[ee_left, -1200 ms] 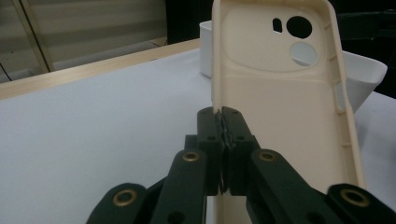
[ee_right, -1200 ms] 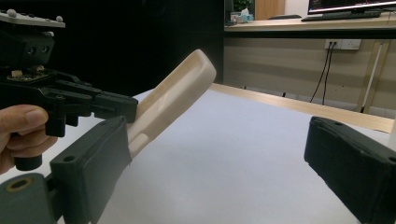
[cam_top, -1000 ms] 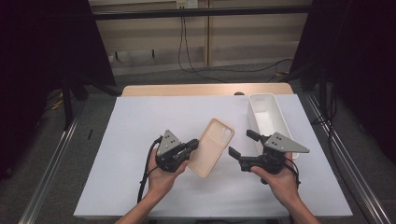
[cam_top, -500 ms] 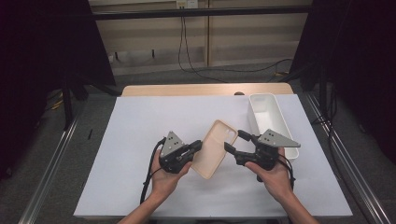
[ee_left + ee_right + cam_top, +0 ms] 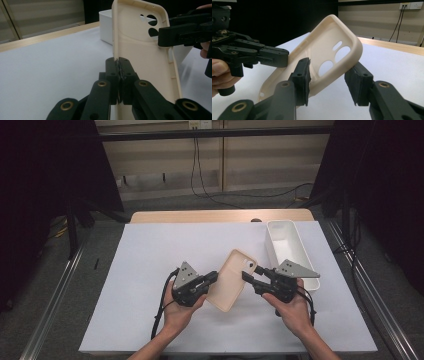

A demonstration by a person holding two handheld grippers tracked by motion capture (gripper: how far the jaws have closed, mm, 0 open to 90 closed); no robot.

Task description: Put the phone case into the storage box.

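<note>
At the near edge of the white table (image 5: 150, 270), we pinch one long rim of a cream phone case (image 5: 231, 281) in our left gripper (image 5: 211, 279), jaws clamped hard on that thin wall so the case hangs clear of the surface, hollow side up and tilted. We bring our right gripper (image 5: 248, 274) to the camera-hole end; its jaws have just been closing and now straddle that corner, one pad against the inner face, the other a sliver off the outer wall, so no second grip is made yet, as far as we can tell. We judge the left hold steadies the case for a handover. Farther back to the right, the white bin (image 5: 287, 247) sits open, a likely destination.
</note>
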